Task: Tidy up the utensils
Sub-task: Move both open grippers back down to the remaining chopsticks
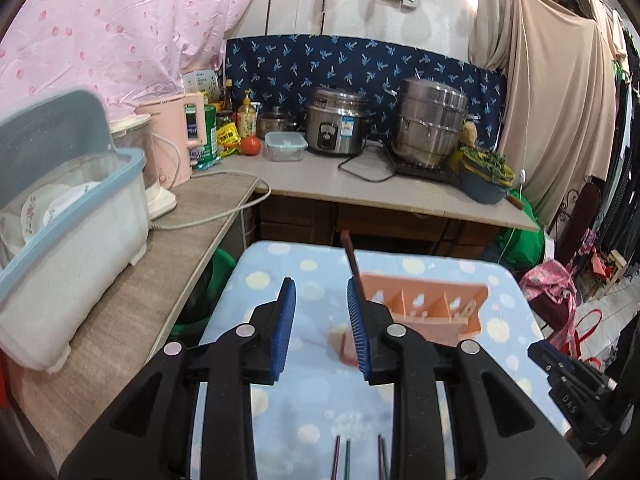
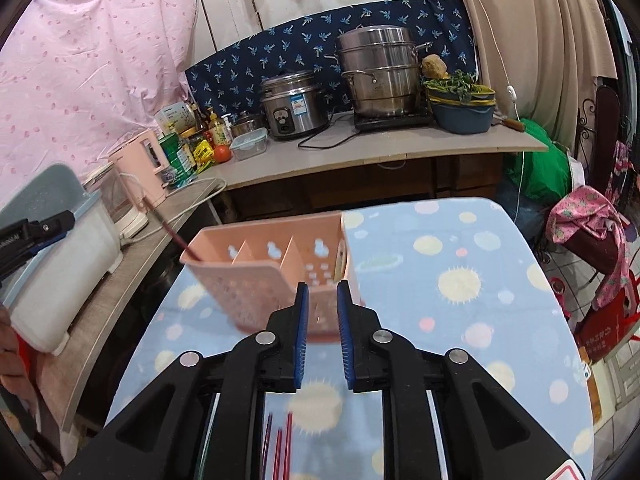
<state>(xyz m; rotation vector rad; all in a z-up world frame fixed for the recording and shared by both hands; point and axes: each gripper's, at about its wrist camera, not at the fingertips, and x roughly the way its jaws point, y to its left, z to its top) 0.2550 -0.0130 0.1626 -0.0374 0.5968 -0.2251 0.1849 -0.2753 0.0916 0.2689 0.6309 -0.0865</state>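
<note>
Even indoor light, soft shadows, strong fisheye bending, dark vignetted corners.

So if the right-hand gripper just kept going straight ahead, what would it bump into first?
Most likely the pink perforated plastic utensil holder: the right gripper, jaws slightly apart and empty, points at its near right corner. Depth is unclear, but nothing else shows between them.

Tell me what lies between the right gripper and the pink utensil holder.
Nothing: in the right wrist view, the right gripper hovers just before the holder.
</note>
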